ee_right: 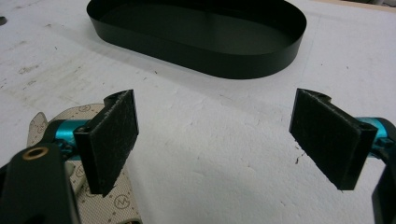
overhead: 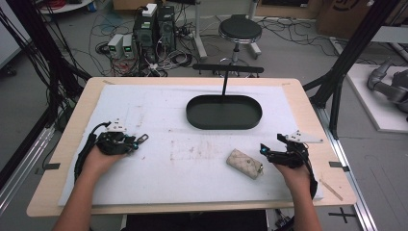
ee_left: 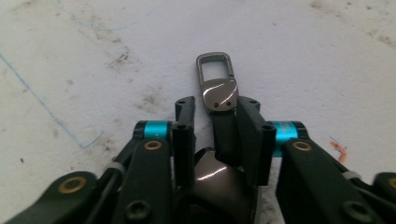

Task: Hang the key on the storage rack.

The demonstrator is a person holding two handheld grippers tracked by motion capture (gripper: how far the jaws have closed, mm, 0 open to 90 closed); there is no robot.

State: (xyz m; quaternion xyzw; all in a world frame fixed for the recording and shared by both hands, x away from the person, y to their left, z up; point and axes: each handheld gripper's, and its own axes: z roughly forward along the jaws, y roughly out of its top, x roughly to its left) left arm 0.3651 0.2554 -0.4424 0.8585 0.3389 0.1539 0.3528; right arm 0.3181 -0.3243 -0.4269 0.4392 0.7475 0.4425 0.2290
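Note:
A dark metal key clip (ee_left: pixel 218 91) with a loop clasp lies on the white mat between the jaws of my left gripper (ee_left: pixel 217 116). Its strap rests against the right pad (ee_left: pixel 252 135). A narrow gap shows beside the left pad (ee_left: pixel 184 135), so this gripper is open. From above, the clasp (overhead: pixel 142 138) sticks out past the left gripper (overhead: pixel 132 143). My right gripper (ee_right: pixel 215 140) stands wide open over bare mat. A beige patterned pouch (ee_right: pixel 100 196) lies just under and outside its left jaw. In the high view the pouch (overhead: pixel 245 163) lies left of the right gripper (overhead: pixel 263 150).
A black oval tray (overhead: pixel 192 113) sits empty at the back middle of the mat, also ahead of the right gripper as the tray (ee_right: pixel 243 60). A black T-shaped stand (overhead: pixel 225 79) rises behind it. The wooden table edge (overhead: pixel 312 120) frames the white mat (overhead: pixel 192 163).

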